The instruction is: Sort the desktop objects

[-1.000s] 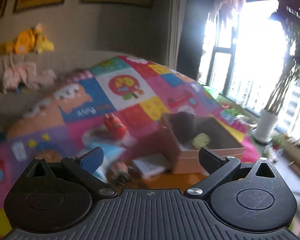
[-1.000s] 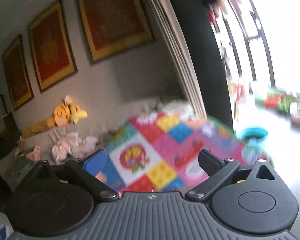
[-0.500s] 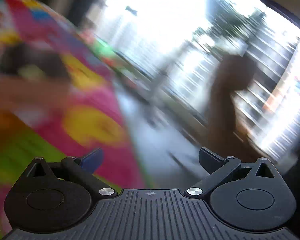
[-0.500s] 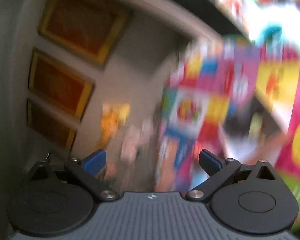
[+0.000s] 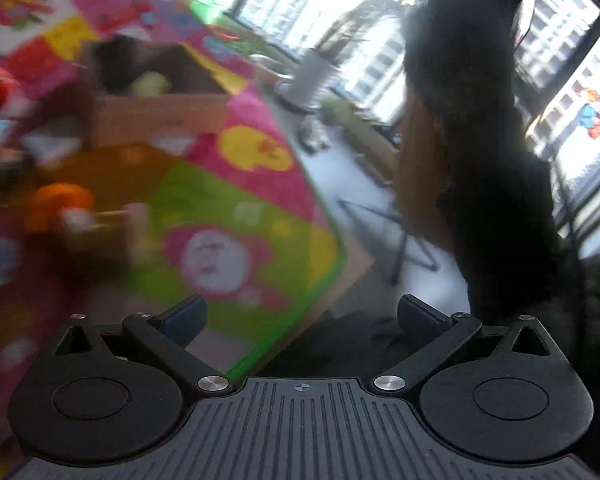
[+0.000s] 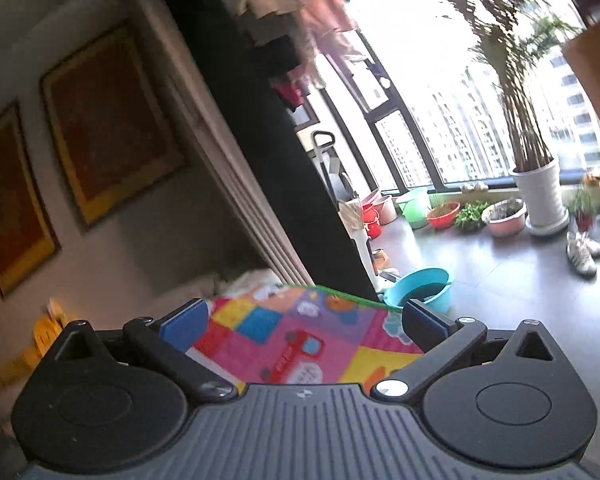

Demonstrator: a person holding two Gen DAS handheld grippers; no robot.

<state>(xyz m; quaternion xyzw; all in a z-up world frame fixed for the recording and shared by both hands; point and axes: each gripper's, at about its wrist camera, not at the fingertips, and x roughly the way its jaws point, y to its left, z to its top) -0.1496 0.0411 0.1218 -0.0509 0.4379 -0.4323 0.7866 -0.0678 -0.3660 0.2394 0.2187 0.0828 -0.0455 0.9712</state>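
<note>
In the blurred left wrist view, a brown cardboard box [image 5: 156, 116] stands at upper left on the colourful patchwork mat [image 5: 228, 216], with a dark object and a yellow-green object [image 5: 150, 83] inside. An orange object [image 5: 58, 200] and other blurred small items lie at the left. My left gripper [image 5: 300, 318] is open and empty, held above the mat's right corner. My right gripper [image 6: 304, 322] is open and empty, pointing over the mat's far edge [image 6: 300, 344] toward the window; no task objects show there.
A dark-haired person [image 5: 480, 152] sits close at the right of the left wrist view. In the right wrist view a blue basin [image 6: 418, 286], several pots, a potted plant [image 6: 540, 196] and shoes [image 6: 584, 250] stand on the floor by the window. Framed pictures [image 6: 112, 120] hang on the wall.
Both cameras have swung fast. The left view turned right off the mat, then partly back to its corner and the box. The right view rolled and now faces the window. Both grippers stayed open.
</note>
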